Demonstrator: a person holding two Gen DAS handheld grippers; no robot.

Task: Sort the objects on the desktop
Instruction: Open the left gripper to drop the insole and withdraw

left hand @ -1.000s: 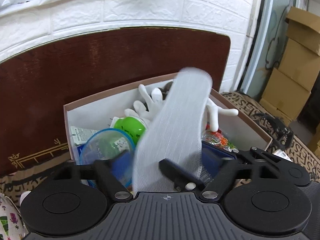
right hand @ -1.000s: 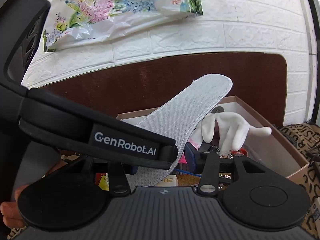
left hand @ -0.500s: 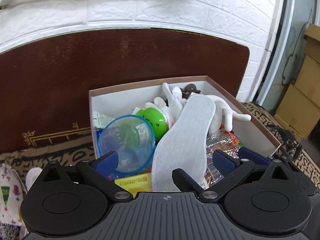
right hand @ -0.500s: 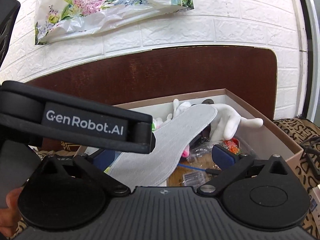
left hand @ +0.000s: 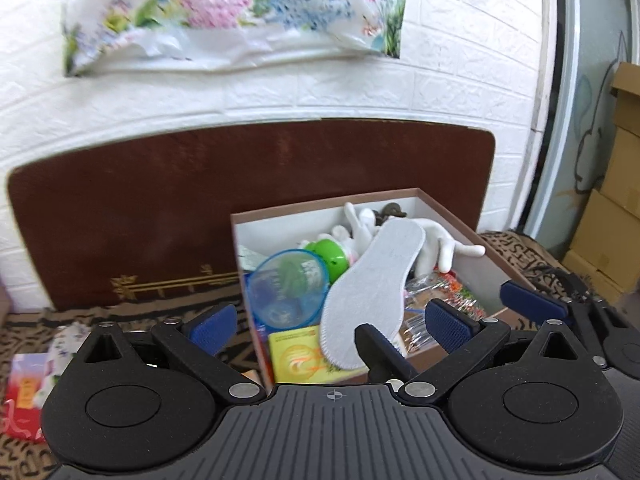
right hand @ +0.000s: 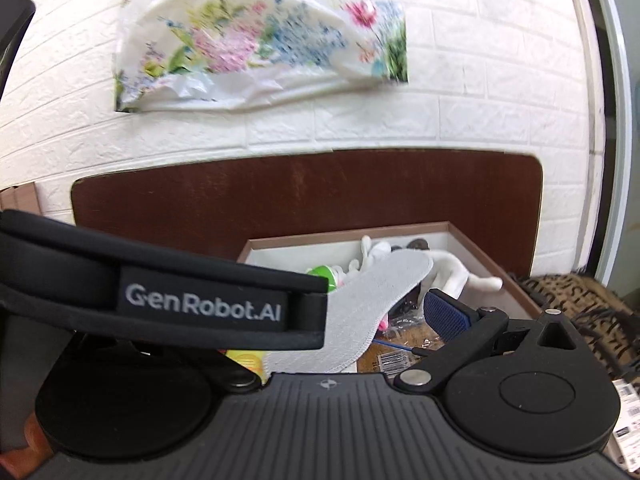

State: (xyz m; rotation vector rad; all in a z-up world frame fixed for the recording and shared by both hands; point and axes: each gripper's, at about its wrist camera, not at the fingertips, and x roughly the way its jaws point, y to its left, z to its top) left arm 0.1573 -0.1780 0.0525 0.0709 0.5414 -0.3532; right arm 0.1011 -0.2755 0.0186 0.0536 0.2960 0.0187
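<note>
A grey insole point(left hand: 374, 280) lies loose in the brown cardboard box point(left hand: 320, 204), leaning on a white glove point(left hand: 444, 242), a green ball point(left hand: 326, 254) and a blue-rimmed clear lid point(left hand: 290, 290). My left gripper point(left hand: 330, 322) is open and empty, held back above the box's near side. My right gripper point(right hand: 348, 320) is open, its left finger hidden behind the left gripper's body point(right hand: 160, 304); its right blue pad point(right hand: 446, 316) shows. The insole also shows in the right wrist view point(right hand: 372, 300).
A dark brown board point(left hand: 240, 200) leans on the white brick wall behind the box. A floral plastic bag point(left hand: 236, 12) hangs on the wall. Small packets point(left hand: 28, 388) lie on the patterned cloth at the left. Cardboard cartons point(left hand: 608, 220) stand at the right.
My left gripper opened and let go of the insole, which dropped into the box. Both grippers then drew back and tilted up, so the box looks smaller.
</note>
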